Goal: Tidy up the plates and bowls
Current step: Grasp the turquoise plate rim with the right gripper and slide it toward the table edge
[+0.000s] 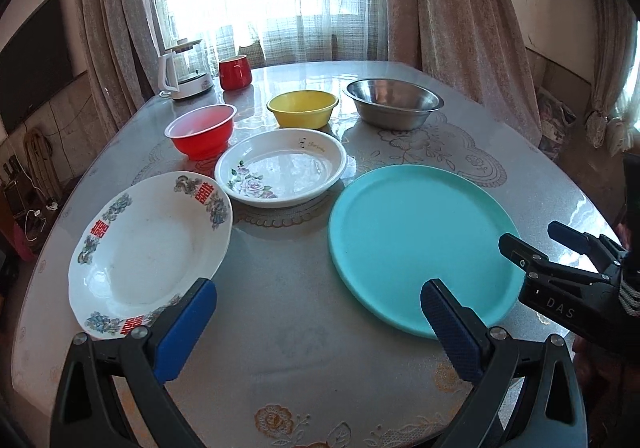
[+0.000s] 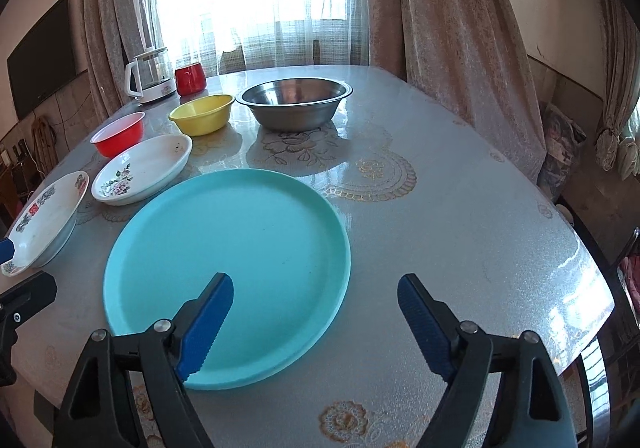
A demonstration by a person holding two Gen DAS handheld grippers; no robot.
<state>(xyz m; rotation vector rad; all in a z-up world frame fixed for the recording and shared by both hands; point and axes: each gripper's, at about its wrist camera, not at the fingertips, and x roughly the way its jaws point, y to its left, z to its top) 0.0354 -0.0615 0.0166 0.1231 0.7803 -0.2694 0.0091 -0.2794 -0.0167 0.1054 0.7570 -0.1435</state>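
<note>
A large teal plate [image 1: 420, 244] [image 2: 228, 272] lies at the near middle of the table. A white plate with red characters [image 1: 148, 252] [image 2: 44, 224] lies to its left. A white floral dish [image 1: 280, 167] [image 2: 142, 169], a red bowl [image 1: 200, 131] [image 2: 118, 133], a yellow bowl [image 1: 302, 108] [image 2: 202, 113] and a steel bowl [image 1: 394, 103] [image 2: 294, 103] stand farther back. My left gripper [image 1: 316, 308] is open and empty between the two near plates. My right gripper [image 2: 316, 300] [image 1: 536, 240] is open and empty over the teal plate's right edge.
A glass kettle [image 1: 184, 67] [image 2: 150, 73] and a red mug [image 1: 235, 71] [image 2: 191, 78] stand at the table's far left. Curtains and a window are behind the table. The table's right edge [image 2: 592, 288] drops off toward chairs.
</note>
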